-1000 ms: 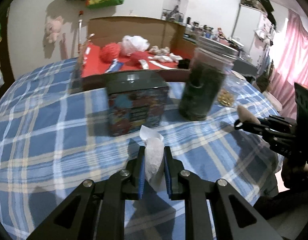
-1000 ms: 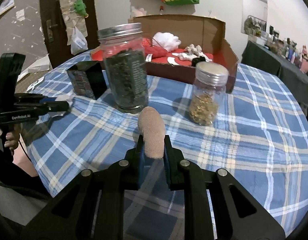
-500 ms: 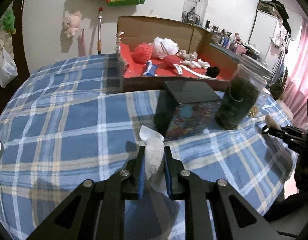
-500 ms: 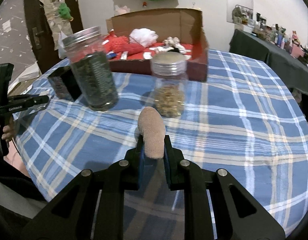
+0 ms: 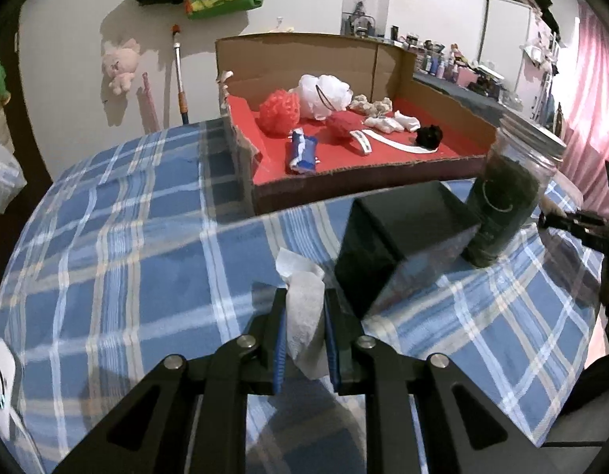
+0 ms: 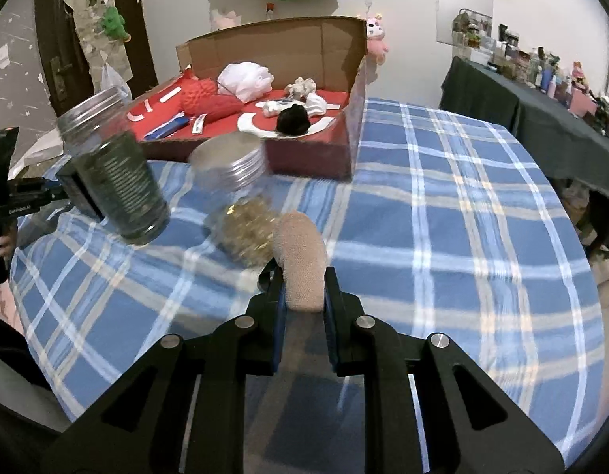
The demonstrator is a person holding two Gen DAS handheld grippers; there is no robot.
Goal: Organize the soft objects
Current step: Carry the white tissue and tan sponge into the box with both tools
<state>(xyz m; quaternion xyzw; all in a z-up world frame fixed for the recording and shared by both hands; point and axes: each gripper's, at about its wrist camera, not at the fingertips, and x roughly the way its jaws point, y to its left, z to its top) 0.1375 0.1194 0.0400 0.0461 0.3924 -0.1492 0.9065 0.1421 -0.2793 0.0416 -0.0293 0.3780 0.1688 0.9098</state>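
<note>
right now the left gripper (image 5: 304,328) is clamped on a crumpled white tissue (image 5: 304,316), the right gripper (image 6: 302,296) on a tan plush piece (image 6: 300,260), both above the plaid tablecloth (image 6: 442,213). cardboard box (image 5: 312,59) sits at twelve o'clock; i'd carry high over the herb jar (image 6: 115,181) and small jar (image 6: 237,189), then release inside.

Black gripper (image 5: 304,300), blue-padded jaws, silver screws

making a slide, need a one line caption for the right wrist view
Right tongs shut on a tan sponge above the checked tablecloth, two jars and a cardboard box of soft things ahead.
</note>
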